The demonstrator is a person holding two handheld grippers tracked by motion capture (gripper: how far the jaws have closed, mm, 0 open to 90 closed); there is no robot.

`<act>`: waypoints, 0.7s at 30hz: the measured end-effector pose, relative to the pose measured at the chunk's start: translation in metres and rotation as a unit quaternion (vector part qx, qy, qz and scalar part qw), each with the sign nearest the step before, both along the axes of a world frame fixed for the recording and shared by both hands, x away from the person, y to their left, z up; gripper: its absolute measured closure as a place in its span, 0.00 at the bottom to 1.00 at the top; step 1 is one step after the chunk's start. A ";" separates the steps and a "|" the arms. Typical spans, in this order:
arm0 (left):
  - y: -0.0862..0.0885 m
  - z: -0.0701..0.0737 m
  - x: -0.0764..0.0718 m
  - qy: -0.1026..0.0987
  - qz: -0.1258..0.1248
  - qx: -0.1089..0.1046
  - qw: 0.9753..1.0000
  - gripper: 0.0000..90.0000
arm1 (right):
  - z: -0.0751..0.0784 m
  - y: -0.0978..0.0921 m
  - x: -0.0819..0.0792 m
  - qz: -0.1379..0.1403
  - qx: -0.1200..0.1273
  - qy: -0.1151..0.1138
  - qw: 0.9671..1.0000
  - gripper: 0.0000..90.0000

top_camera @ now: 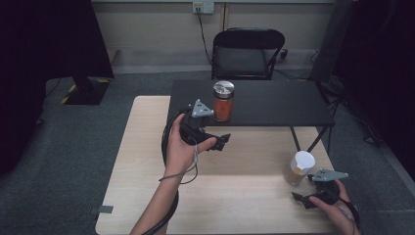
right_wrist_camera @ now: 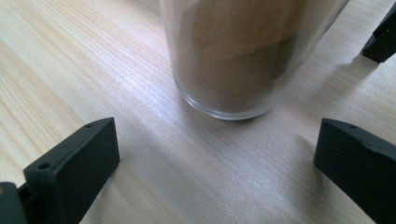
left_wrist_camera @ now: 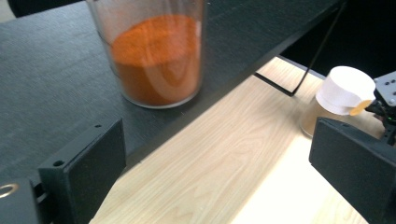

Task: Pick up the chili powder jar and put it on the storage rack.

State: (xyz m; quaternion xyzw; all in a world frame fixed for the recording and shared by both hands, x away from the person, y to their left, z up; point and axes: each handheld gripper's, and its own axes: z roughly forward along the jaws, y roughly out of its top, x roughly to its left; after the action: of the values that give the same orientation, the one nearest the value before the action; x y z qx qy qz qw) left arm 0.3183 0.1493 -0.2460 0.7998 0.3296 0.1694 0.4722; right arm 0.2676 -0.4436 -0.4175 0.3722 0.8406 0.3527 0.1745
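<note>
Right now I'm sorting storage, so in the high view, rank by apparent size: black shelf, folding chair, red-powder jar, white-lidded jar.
1. black shelf
2. folding chair, farther off, so truly unsure
3. red-powder jar and white-lidded jar: look alike

High view overhead, facing forward-down; gripper views low, close; all share wooden table (top_camera: 147,147).

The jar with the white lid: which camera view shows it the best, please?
The high view: the jar with the white lid appears whole on the light wooden table, beside the right gripper. The left gripper view shows it small and partly hidden; the right gripper view shows its lower glass and brown powder close up.
</note>
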 end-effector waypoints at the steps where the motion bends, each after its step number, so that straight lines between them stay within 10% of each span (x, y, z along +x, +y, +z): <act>1: 0.000 -0.002 -0.001 0.000 -0.001 0.000 1.000 0.04 | 0.000 0.000 0.000 0.000 0.000 0.000 1.000 0.00; 21: 0.011 -0.042 -0.011 0.007 -0.017 -0.011 1.000 0.04 | 0.000 0.000 0.000 0.000 0.000 0.000 1.000 0.00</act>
State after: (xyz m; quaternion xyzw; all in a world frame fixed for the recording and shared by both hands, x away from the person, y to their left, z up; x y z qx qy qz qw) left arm 0.3075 0.1599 -0.2882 0.8013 0.3212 0.1525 0.4812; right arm 0.2675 -0.4436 -0.4175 0.3720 0.8406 0.3528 0.1748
